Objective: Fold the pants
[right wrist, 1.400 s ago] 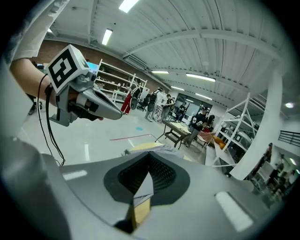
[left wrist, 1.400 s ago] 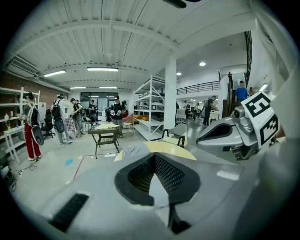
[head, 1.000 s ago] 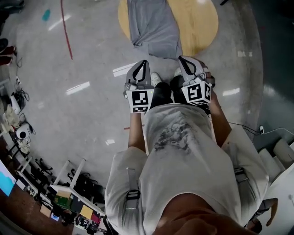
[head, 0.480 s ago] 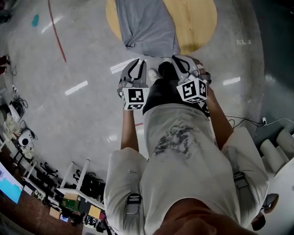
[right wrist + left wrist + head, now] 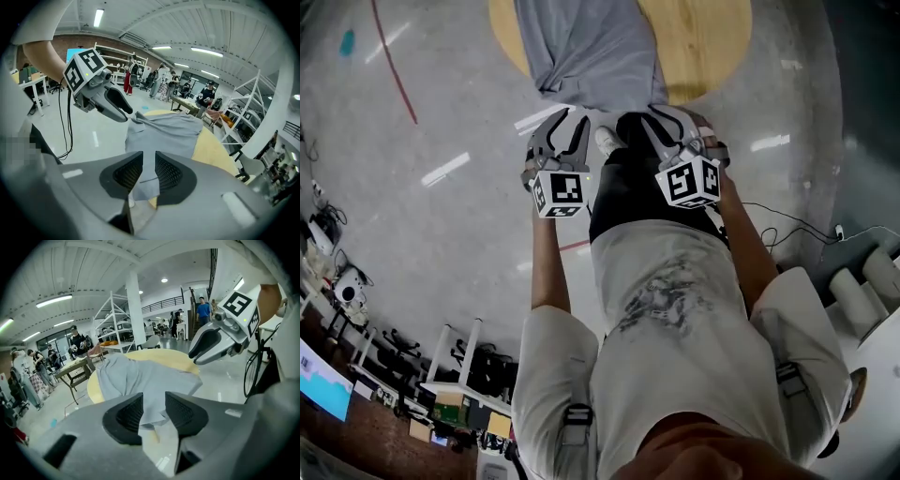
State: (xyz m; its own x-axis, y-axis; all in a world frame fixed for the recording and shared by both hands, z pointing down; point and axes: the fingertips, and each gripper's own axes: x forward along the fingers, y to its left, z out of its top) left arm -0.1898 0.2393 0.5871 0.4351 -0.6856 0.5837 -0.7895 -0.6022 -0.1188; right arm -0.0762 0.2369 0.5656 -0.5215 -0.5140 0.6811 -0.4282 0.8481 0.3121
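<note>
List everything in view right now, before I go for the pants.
pants: one, grey, draped on the round table, near end hanging over its edge.
round table: one, light wood, ahead of both grippers.
red line: one, on the grey floor left of the table.
cable: one, black, on the floor at right.
shelving rack: one, white, beyond the table.
bystanders: several, in the background hall.
left gripper: one, grey, just short of the pants' hanging end; jaws apart, just been opening, nothing gripped.
right gripper: one, grey, beside it; jaws apart, just been opening, nothing gripped.
</note>
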